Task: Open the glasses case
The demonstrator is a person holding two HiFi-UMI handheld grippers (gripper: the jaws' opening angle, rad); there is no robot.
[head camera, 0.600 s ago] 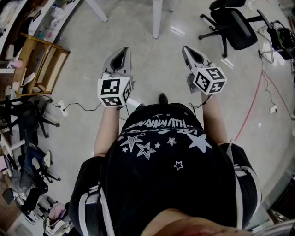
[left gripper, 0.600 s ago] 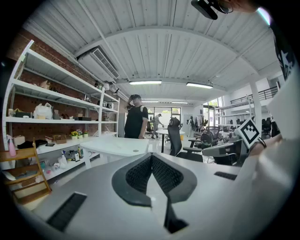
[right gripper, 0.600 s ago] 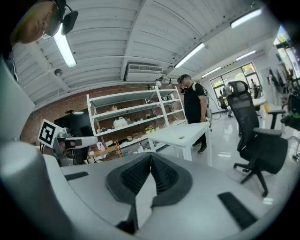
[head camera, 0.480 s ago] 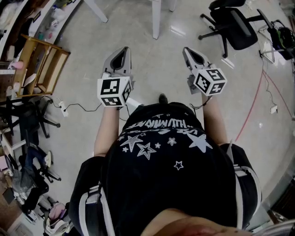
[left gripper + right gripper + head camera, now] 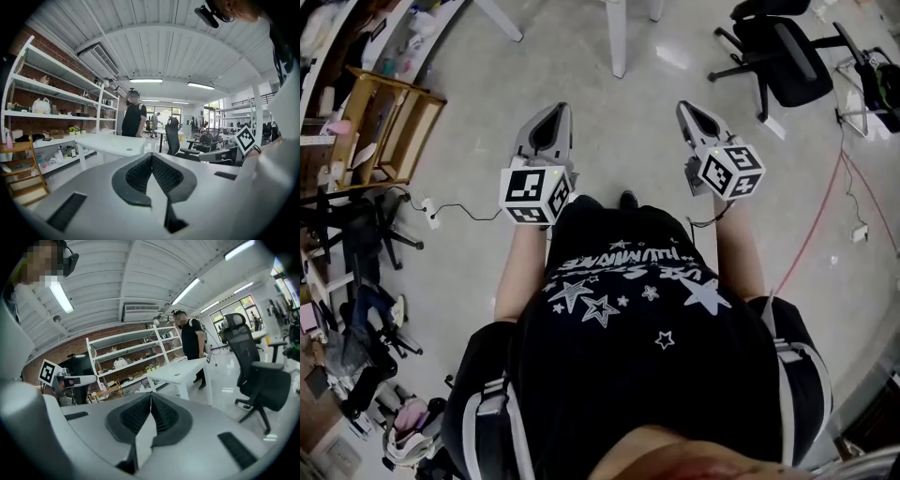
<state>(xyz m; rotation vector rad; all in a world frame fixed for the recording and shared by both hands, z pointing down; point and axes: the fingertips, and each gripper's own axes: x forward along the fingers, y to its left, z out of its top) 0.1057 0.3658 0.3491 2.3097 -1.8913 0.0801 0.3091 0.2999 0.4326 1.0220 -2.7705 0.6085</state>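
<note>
Head view looks down on left gripper (image 5: 555,112) and right gripper (image 5: 686,111) out over the floor (image 5: 619,150), both pairs of fingers pressed together on nothing, only the gripper views show a white table (image 5: 112,143), shelves (image 5: 51,96), standing person (image 5: 133,119), glasses case in no view.

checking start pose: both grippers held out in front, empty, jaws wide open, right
Not quite. The left gripper and right gripper are held out in front, empty, but their jaws are shut, tips together; each gripper view shows it.

No legible text; shirt print (image 5: 623,255) unreadable
</note>
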